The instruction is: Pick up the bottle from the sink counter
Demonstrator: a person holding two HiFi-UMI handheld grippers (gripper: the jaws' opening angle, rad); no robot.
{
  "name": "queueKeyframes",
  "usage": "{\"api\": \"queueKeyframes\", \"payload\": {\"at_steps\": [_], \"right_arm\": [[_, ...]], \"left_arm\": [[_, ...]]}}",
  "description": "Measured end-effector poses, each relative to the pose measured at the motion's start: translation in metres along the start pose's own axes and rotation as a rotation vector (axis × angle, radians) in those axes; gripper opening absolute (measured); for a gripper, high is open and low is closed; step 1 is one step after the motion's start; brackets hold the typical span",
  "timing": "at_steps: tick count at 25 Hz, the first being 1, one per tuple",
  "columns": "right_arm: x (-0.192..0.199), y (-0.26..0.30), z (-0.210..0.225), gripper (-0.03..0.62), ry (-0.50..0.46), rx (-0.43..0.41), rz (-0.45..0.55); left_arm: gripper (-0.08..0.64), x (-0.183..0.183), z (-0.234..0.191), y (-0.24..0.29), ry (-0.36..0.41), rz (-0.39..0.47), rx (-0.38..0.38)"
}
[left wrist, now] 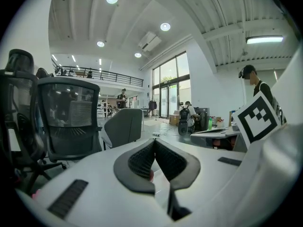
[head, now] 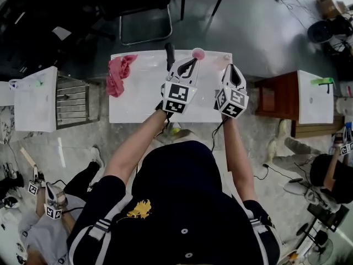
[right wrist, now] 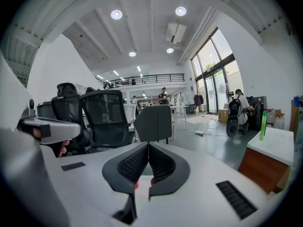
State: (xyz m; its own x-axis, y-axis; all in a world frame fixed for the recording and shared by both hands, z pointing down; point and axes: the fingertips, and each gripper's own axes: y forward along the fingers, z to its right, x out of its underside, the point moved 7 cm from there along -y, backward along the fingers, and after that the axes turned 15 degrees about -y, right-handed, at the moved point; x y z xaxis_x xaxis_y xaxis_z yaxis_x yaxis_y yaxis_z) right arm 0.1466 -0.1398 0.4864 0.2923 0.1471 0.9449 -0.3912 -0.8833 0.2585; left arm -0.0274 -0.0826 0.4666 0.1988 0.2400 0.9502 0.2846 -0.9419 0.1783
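In the head view a white counter (head: 138, 106) lies below me. A dark, slim bottle-like object (head: 169, 55) stands at its far edge, with a pink round-topped item (head: 198, 53) beside it. My left gripper (head: 191, 63) hovers over the far part of the counter, just right of the dark object, jaws shut and empty. My right gripper (head: 231, 67) hangs level with it further right, also shut on nothing. Both gripper views look out level across the room. The left gripper (left wrist: 154, 141) and the right gripper (right wrist: 148, 144) each show their pads pressed together, and neither view shows a bottle.
A red cloth (head: 119, 73) lies on the counter's left part. A white cabinet (head: 35, 99) and a metal rack (head: 71, 100) stand to the left, and a brown table (head: 276, 95) with a white top (head: 314, 97) to the right. Office chairs (left wrist: 71, 119) stand beyond the counter.
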Motion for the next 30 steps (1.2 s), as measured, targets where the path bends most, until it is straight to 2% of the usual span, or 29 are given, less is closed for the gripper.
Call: {"api": "queueKeyframes", "payload": {"at_steps": [4, 18, 22, 30], "right_arm": [[0.014, 0.011, 0.004, 0.028, -0.023, 0.031, -0.045], [0.051, 0.046, 0.005, 0.029, -0.061, 0.014, -0.124], [0.061, 0.053, 0.008, 0.029, -0.048, 0.025, -0.147], [0.080, 0.060, 0.008, 0.029, -0.051, 0.016, -0.192]], "left_arm": [[0.018, 0.005, 0.001, 0.005, -0.006, -0.019, 0.005], [0.018, 0.025, -0.015, 0.015, -0.037, -0.081, -0.013], [0.018, 0.029, -0.019, 0.023, -0.046, -0.094, -0.032], [0.018, 0.039, -0.019, 0.035, -0.065, -0.107, -0.023]]}}
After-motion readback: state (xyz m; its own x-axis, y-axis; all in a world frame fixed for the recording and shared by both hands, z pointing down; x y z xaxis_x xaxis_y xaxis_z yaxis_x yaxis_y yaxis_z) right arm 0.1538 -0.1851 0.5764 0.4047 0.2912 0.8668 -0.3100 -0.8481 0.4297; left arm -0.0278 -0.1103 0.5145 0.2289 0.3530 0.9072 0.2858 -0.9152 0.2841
